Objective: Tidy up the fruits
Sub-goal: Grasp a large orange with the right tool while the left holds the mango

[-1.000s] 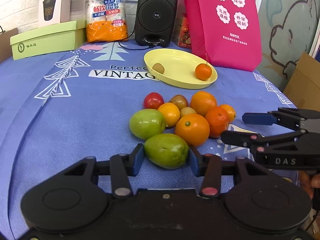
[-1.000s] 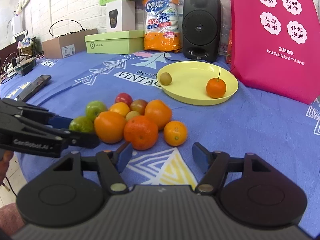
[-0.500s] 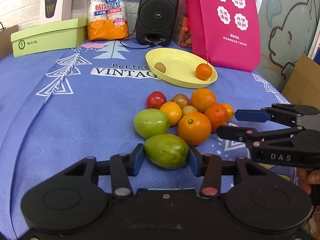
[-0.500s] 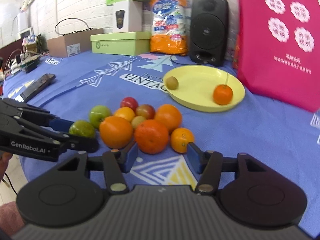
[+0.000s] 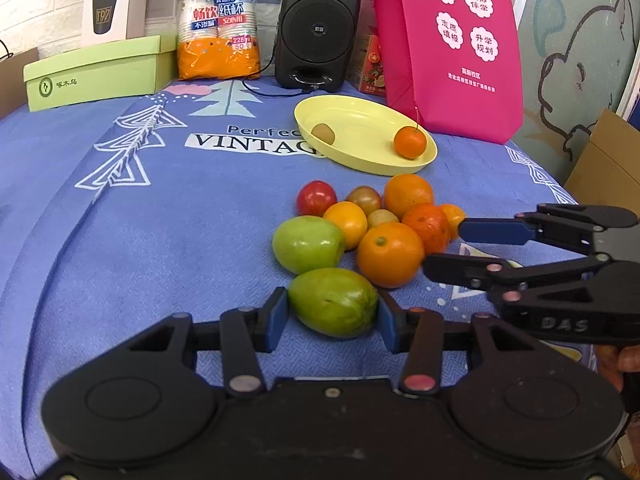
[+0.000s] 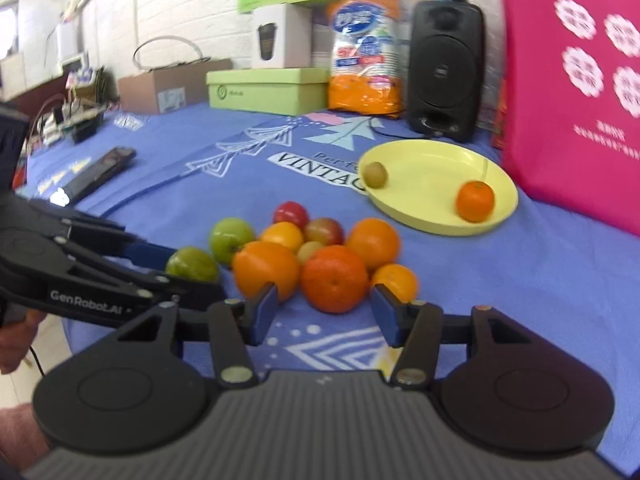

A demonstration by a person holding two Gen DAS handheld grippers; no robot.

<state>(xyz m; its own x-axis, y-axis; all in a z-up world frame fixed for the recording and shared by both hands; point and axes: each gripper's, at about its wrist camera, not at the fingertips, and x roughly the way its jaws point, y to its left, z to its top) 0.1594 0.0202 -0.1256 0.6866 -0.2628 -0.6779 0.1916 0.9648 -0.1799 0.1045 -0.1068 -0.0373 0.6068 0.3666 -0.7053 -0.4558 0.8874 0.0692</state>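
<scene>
Blue tablecloth (image 5: pixel 120 240); left gripper (image 5: pixel 333 314) jaws against green mango (image 5: pixel 333 302).

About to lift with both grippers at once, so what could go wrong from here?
1. The right gripper straddles the dark orange, which touches its neighbours; closing may push the small orange away.
2. The left gripper pinches the green mango near its ends; the rounded fruit may slip.
3. The grippers sit close together and could collide.
</scene>
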